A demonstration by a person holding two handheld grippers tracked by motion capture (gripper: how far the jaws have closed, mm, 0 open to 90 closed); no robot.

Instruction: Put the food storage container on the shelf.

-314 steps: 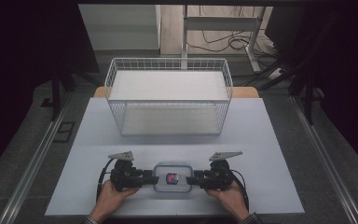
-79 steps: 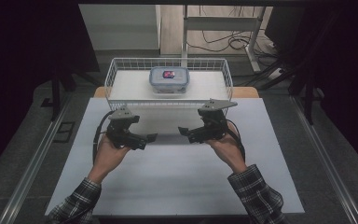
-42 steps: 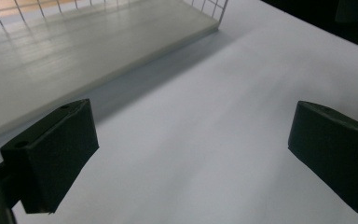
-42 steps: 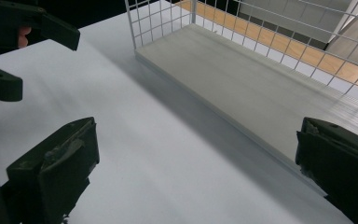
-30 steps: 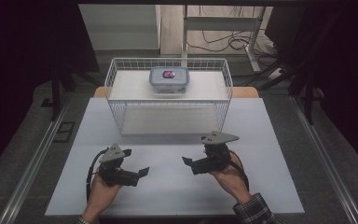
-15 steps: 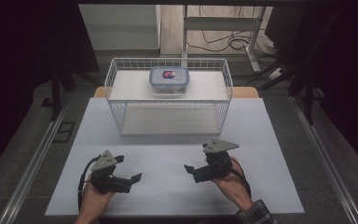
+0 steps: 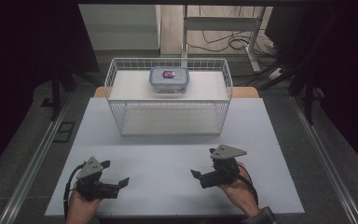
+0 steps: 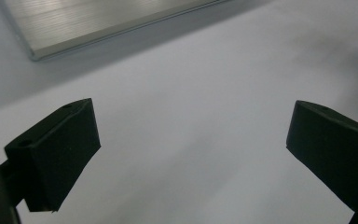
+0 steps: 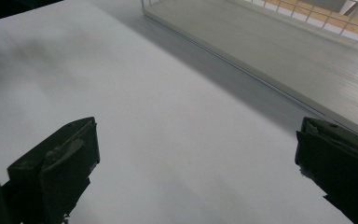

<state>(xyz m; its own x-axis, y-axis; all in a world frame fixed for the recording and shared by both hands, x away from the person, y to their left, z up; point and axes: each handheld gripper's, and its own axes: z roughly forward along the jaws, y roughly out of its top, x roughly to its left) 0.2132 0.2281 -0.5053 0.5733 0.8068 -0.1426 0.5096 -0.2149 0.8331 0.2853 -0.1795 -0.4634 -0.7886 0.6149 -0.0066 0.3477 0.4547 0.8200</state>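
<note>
A clear food container [image 7: 169, 79] with a blue-grey lid and a pink spot on top stands inside the white wire basket [image 7: 121, 119], toward its far side. Both grippers are low over the white table near its front edge, well short of the basket. My left gripper [image 7: 115, 172] is at the front left, open, with nothing between its jaws; its own view has the left gripper [image 8: 191, 158] spread wide over bare table. My right gripper [image 7: 203, 163] is at the front right, also open and empty, and in its own view the right gripper [image 9: 196, 172] faces the basket's base [image 9: 307, 46].
The white tabletop [image 7: 168, 158] stretches between the grippers and the basket. Metal rails [image 7: 37, 154] run along both sides of the table; a rail [image 8: 98, 23] lies beyond the left gripper. A desk frame and cables [image 7: 223, 28] stand behind the basket.
The container, earlier held between both grippers at the front, now sits in the basket. Both hands have drawn back to the front edge; the left went further left and nearer.
</note>
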